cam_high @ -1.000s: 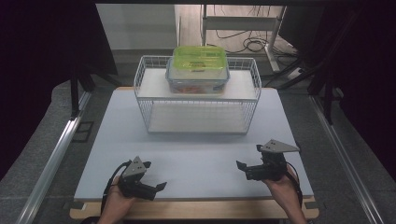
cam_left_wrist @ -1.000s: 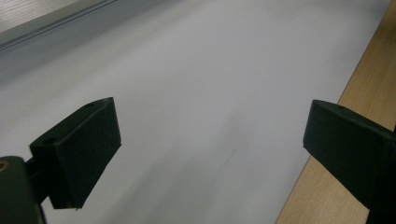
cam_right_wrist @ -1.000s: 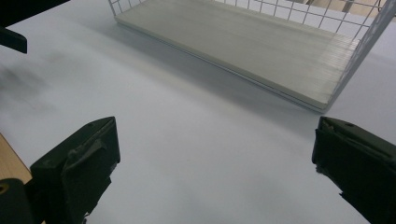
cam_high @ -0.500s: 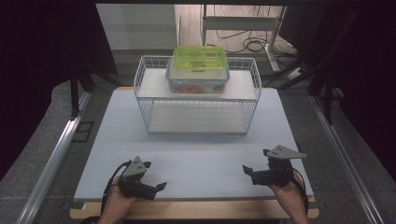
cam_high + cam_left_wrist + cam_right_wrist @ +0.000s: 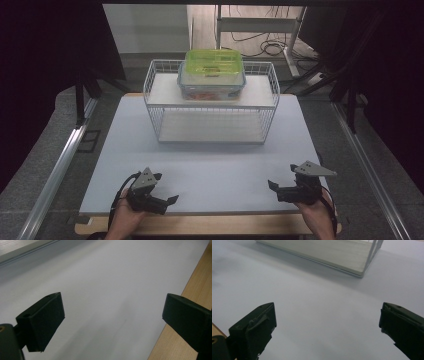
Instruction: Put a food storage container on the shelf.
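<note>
A clear food container with a green lid [image 5: 213, 71] sits on the top shelf of a white wire rack [image 5: 210, 107] at the back middle of the table. My left gripper [image 5: 166, 189] rests low near the front left edge, open, its jaws pointing right with nothing between them. My right gripper [image 5: 275, 191] is near the front right edge, open and empty, pointing left. In the left gripper view the left gripper [image 5: 112, 320] has its jaws wide apart over bare mat. In the right gripper view the right gripper [image 5: 327, 325] is spread the same way, facing the rack's lower shelf [image 5: 324, 252].
A pale mat [image 5: 210, 160] covers the table, with a wooden strip [image 5: 210, 225] along the front edge, also seen as wooden edge [image 5: 195, 285] beside the left jaws. Metal rails [image 5: 55, 170] flank the table. Cables lie on the floor behind the rack.
My right gripper has come down and back toward the front edge, a little to the right. The left gripper and the container have stayed put.
</note>
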Available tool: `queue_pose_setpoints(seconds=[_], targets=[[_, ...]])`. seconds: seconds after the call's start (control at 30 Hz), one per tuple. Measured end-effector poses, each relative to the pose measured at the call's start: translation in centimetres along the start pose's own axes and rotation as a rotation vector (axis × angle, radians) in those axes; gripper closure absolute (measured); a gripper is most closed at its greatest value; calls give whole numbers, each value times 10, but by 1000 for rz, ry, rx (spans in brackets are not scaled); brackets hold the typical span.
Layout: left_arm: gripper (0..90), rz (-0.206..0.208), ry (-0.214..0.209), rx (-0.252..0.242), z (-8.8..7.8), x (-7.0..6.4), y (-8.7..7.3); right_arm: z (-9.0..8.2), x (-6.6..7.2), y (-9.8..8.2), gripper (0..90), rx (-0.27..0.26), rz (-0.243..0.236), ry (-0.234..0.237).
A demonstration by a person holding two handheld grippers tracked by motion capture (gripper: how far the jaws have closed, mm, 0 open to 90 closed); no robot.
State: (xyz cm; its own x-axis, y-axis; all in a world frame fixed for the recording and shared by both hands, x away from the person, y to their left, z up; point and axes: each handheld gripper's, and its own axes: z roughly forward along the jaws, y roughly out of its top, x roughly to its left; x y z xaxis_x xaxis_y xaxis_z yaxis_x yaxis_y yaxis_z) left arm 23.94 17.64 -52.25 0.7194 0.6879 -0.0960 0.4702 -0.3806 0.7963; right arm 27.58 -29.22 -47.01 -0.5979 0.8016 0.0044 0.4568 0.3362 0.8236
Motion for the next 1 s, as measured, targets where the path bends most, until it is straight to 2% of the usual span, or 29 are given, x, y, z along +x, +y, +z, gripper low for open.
queue_pose_setpoints(seconds=[0.6,1.0], targets=[[39,7,-2,6,1,0,-1,-1,-18,-24,14,44,19,-71],[40,0,-8,16,2,0,0,12,-23,-35,14,127,39,-57]])
